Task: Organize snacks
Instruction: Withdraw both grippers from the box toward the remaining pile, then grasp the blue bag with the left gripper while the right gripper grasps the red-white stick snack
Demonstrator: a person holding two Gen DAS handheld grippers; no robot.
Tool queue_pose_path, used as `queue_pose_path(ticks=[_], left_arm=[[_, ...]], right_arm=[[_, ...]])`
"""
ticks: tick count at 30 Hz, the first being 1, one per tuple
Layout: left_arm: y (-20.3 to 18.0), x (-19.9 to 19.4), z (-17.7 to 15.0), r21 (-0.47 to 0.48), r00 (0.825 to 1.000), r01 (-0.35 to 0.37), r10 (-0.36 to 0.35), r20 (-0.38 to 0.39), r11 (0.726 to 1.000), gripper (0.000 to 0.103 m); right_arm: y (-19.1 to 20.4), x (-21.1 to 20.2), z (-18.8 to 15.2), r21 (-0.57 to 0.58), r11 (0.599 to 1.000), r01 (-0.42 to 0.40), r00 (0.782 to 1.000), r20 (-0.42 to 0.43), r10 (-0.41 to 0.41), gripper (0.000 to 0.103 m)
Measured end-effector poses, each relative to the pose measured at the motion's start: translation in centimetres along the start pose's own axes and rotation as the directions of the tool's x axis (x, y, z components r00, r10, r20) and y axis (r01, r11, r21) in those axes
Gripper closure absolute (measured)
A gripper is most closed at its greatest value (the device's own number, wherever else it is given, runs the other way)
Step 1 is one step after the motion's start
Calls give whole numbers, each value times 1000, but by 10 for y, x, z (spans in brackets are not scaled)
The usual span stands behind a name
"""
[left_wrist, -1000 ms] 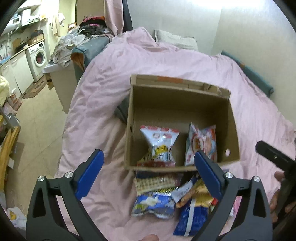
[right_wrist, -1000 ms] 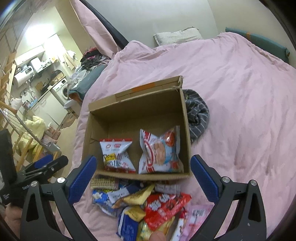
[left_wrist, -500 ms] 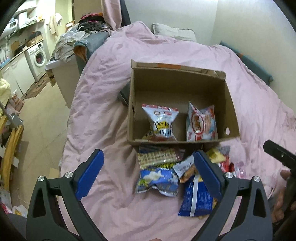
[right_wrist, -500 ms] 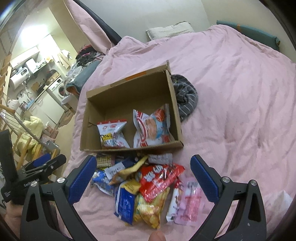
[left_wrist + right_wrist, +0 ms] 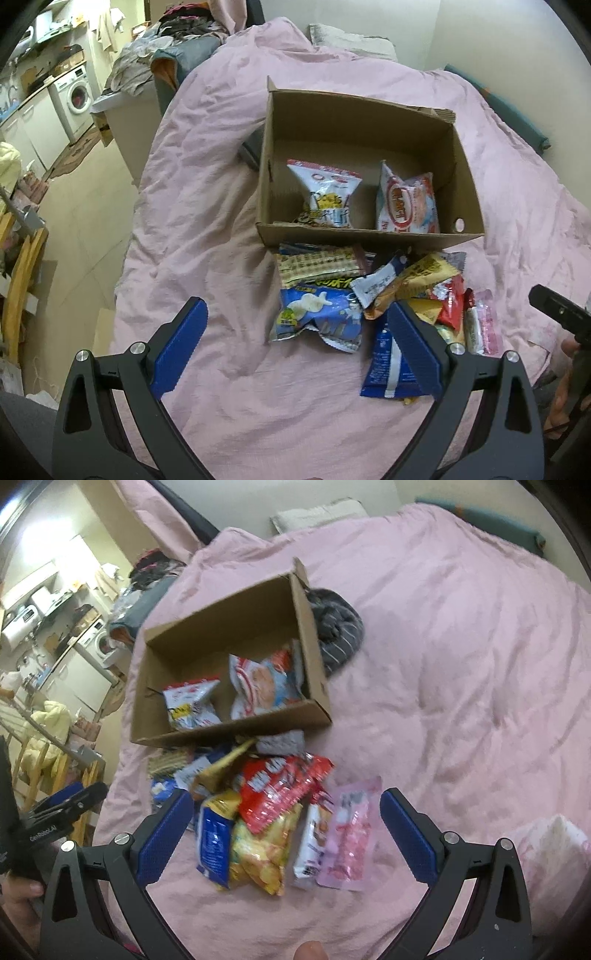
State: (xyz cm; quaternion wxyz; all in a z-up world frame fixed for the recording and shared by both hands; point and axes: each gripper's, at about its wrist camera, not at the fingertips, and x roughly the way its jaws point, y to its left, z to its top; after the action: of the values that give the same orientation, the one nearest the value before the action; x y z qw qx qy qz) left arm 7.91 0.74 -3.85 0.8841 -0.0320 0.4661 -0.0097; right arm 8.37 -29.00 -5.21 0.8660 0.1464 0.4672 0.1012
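An open cardboard box point(image 5: 373, 236) point(image 5: 236, 731) sits on a pink bedspread point(image 5: 207, 229). Two snack bags stand inside it: a white and blue one point(image 5: 327, 195) point(image 5: 190, 705) and a red and white one point(image 5: 406, 203) point(image 5: 262, 686). A pile of several loose snack packets point(image 5: 369, 295) point(image 5: 273, 805) lies just in front of the box. My left gripper point(image 5: 295, 347) is open and empty, above the near left of the pile. My right gripper point(image 5: 286, 830) is open and empty, above the near side of the pile.
A dark striped cloth point(image 5: 338, 627) lies against the box's right side. A white crumpled thing point(image 5: 550, 845) lies on the bed at the right. The bed's left edge drops to a tiled floor point(image 5: 74, 221), with a washing machine point(image 5: 75, 98) and a laundry heap point(image 5: 147, 70) beyond.
Both grippers have pulled back from the box, so the whole snack pile now shows in front of it. Both stayed open and empty.
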Motion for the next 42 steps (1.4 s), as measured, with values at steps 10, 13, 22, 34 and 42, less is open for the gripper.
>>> queue_pose_path(ticks=[10, 13, 22, 34, 42], left_arm=[[10, 10, 1, -65, 998, 21, -24, -58, 998, 6], [9, 10, 0, -68, 997, 30, -34, -67, 997, 6], [2, 19, -4, -51, 991, 41, -47, -124, 998, 6], [-49, 69, -33, 28, 915, 204, -181, -361, 979, 10], [-74, 95, -43, 3, 879, 252, -227, -420, 968, 26]], right_arm=[[-37, 41, -8, 190, 982, 15, 980, -200, 24, 6], [-36, 52, -8, 218, 976, -19, 969, -235, 72, 25], [-8, 97, -16, 47, 990, 133, 919, -379, -106, 82], [-24, 40, -13, 91, 993, 74, 975, -215, -53, 86], [-37, 20, -12, 122, 993, 7, 985, -169, 14, 86]])
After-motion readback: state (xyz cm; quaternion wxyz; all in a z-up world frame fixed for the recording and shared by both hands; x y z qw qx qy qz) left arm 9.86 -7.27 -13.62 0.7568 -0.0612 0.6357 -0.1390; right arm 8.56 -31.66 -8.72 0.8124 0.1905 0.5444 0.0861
